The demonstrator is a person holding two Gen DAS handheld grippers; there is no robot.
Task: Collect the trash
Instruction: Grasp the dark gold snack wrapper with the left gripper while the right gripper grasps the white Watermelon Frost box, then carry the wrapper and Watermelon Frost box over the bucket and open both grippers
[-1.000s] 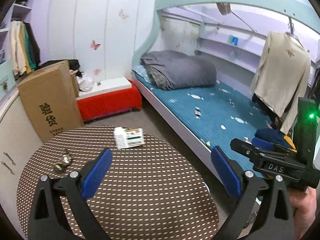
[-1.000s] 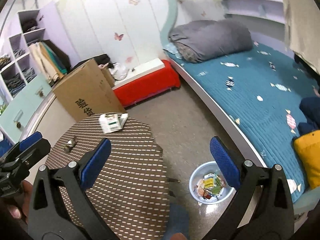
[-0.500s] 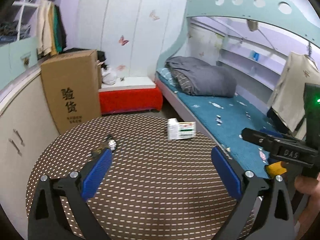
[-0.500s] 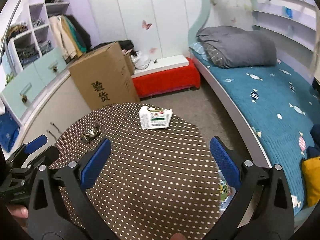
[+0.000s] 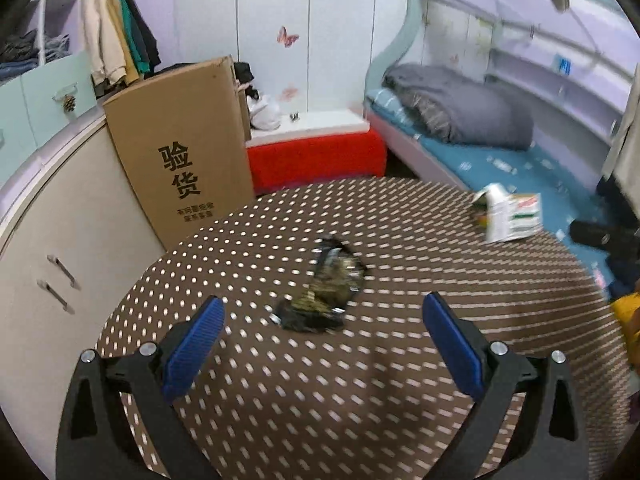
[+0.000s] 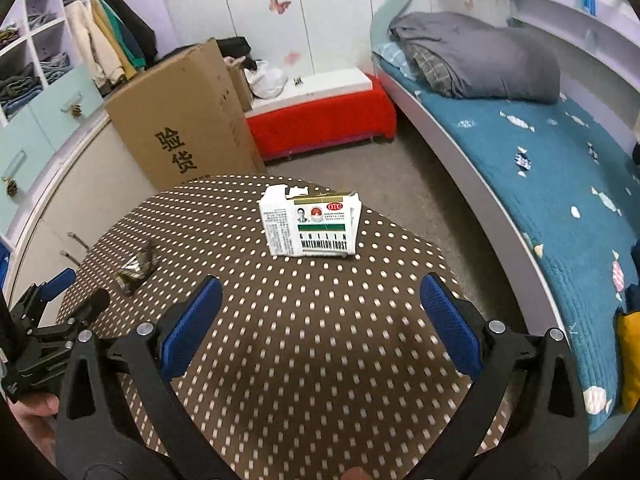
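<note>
A crumpled dark wrapper (image 5: pixel 324 296) lies on the round brown dotted table (image 5: pixel 360 392), just ahead of my open, empty left gripper (image 5: pixel 326 338). A torn white medicine box (image 6: pixel 310 226) lies at the table's far side, ahead of my open, empty right gripper (image 6: pixel 320 314). The box also shows at the right in the left wrist view (image 5: pixel 508 218). The wrapper shows at the left in the right wrist view (image 6: pixel 134 270), with the left gripper (image 6: pixel 56 300) beside it.
A tall cardboard box (image 6: pixel 180 120) stands behind the table against a white cabinet (image 5: pixel 52 248). A red bench (image 6: pixel 320 116) sits by the wall. A bed (image 6: pixel 540 184) with a grey blanket runs along the right.
Both grippers have swung left and moved in over the table. The wrapper now lies close before the left gripper and the box before the right. The floor bowl has left view.
</note>
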